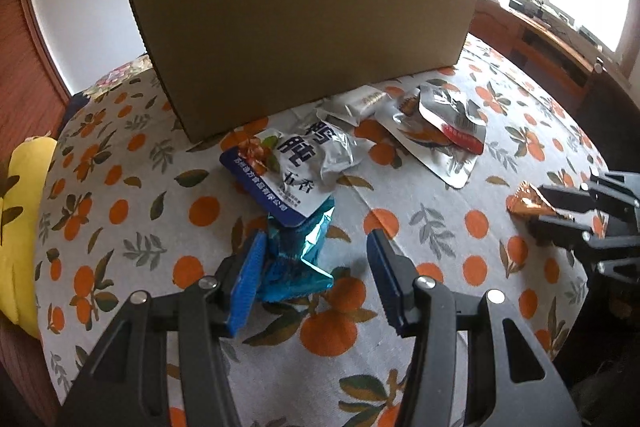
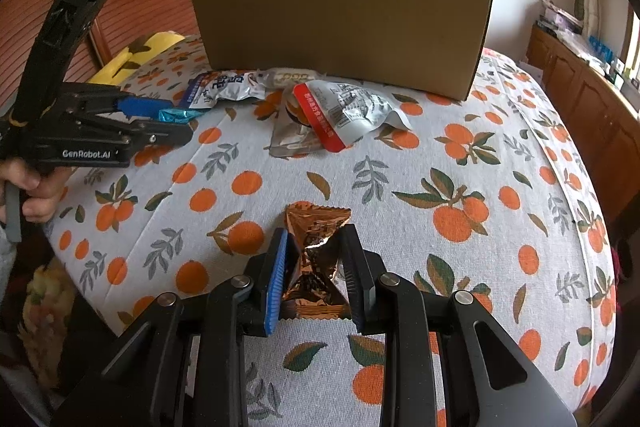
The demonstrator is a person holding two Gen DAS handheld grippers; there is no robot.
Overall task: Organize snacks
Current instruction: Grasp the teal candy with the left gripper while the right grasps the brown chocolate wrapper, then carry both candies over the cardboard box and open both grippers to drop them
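Pinching a copper packet [image 2: 316, 263], the right tool [image 2: 316, 267] faces a cardboard box [image 2: 340, 27], contents hidden.

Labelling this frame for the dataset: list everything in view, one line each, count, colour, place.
cardboard box: 1, brown, far side of the table
tablecloth: 1, white with oranges and leaves, covers the table
silver-and-blue pouch: 1, in front of the box, overlapping the teal packet
teal packet: 1, shiny teal, between the left jaws
silver-and-red pouches: apparently 2, overlapping, centre of the table
small white packet: 1, at the box's base
copper packet: 1, shiny copper, near edge
yellow cushion: 1, beside the table
left gripper: open; only one pad touches the teal packet
right gripper: shut on copper packet
hand: 1, holds the left gripper
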